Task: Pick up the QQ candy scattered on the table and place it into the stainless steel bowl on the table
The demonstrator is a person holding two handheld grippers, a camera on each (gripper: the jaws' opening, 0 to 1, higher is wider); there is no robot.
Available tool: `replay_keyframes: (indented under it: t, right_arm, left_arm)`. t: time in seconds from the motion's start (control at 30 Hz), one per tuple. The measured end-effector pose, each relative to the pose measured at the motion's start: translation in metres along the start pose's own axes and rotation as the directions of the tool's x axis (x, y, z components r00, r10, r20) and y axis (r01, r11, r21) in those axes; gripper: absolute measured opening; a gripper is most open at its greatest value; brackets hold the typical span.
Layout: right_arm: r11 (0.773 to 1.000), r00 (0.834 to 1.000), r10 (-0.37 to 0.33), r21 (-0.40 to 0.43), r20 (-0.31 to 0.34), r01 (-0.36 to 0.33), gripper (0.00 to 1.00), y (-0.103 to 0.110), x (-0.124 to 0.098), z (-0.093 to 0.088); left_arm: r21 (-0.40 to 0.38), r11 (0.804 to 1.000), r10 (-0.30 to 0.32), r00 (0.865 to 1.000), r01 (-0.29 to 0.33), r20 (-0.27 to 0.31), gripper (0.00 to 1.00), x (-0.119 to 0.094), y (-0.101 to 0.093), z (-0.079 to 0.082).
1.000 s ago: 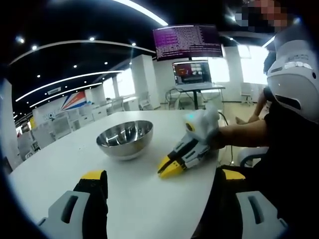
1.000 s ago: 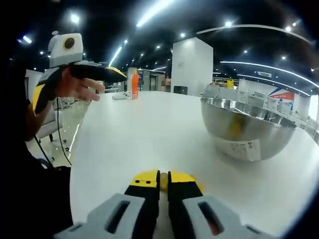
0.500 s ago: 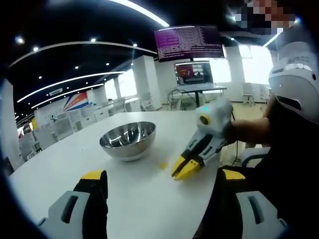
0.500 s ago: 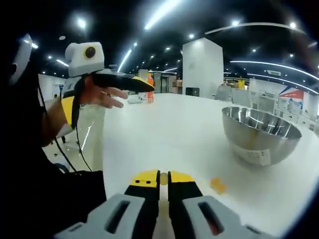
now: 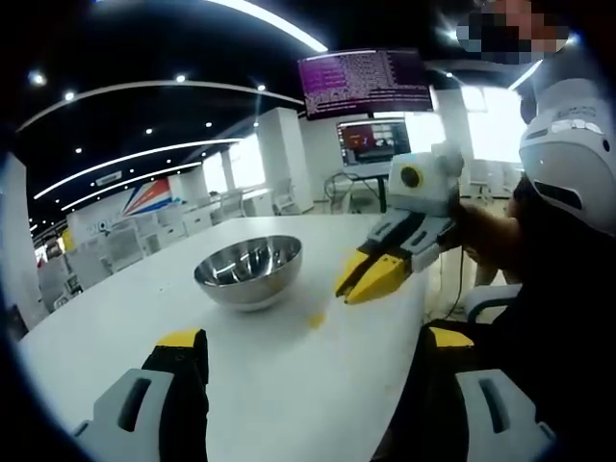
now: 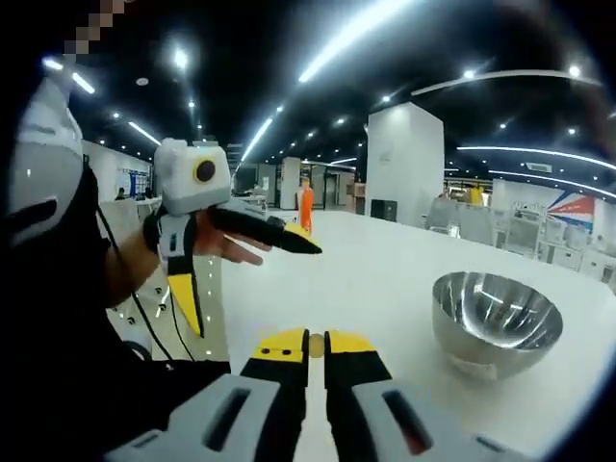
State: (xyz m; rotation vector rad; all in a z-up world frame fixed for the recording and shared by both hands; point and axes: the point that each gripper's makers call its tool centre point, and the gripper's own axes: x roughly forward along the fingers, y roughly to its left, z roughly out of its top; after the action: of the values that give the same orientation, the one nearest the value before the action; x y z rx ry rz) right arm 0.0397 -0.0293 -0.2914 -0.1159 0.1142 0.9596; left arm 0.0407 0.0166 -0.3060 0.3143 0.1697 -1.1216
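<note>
The right gripper point(image 5: 371, 279) hangs in the air above the table point(image 5: 289, 375), its yellow jaws drawn together on a small yellow QQ candy point(image 6: 310, 345) that shows as a sliver between the tips in the right gripper view. The stainless steel bowl point(image 5: 246, 270) stands upright, mouth up, well in from the table's edges and apart from the raised gripper, with a label on its outer wall. A second yellow piece on the table point(image 5: 314, 319) lies loose on the white top between the bowl and the near edge where the person sits.

The left gripper point(image 6: 245, 255) is held off to the person's side, over the table's edge; its jaws stand wide apart and carry nothing.

The risk from here, as a judgement: so little of the candy is pinched that it could slip out before the gripper is over the bowl, or, if let go too high or too near the rim, bounce off the curved steel and land back on the table. A careless pass could also nudge the light bowl.

The held candy is too small and too hidden by the jaws to tell which way it points or where its long axis runs; the loose piece is likewise too blurred to say.
</note>
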Motion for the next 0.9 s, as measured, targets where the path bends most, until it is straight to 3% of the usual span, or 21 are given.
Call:
replay_keyframes:
  t: [0.1, 0.33, 0.5, 0.67, 0.9]
  right_arm:
    - [1.0, 0.998, -0.006, -0.023, 0.063, 0.007, 0.06, -0.008, -0.009, 0.035]
    - [0.982, 0.984, -0.059, -0.166, 0.171, 0.087, 0.06, -0.024, -0.033, 0.113]
    - [0.968, 0.969, -0.081, -0.215, 0.233, 0.133, 0.06, -0.03, -0.042, 0.147]
    - [0.962, 0.962, -0.112, -0.217, 0.249, 0.168, 0.06, -0.049, -0.034, 0.152]
    - [0.946, 0.953, -0.246, -0.172, 0.178, 0.276, 0.06, -0.115, -0.015, 0.124]
  left_arm:
    - [0.004, 1.0, -0.003, 1.0, 0.003, 0.001, 0.93, 0.0, -0.001, 0.001]
    - [0.014, 1.0, 0.001, 1.0, -0.001, -0.003, 0.92, 0.0, -0.001, 0.001]
    - [0.008, 1.0, 0.0, 1.0, 0.0, 0.001, 0.92, 0.0, -0.001, 0.0]
    - [0.006, 1.0, -0.006, 1.0, 0.006, 0.002, 0.92, 0.002, -0.003, 0.0]
    - [0.0, 1.0, -0.005, 1.0, 0.005, 0.004, 0.92, 0.002, -0.004, -0.001]
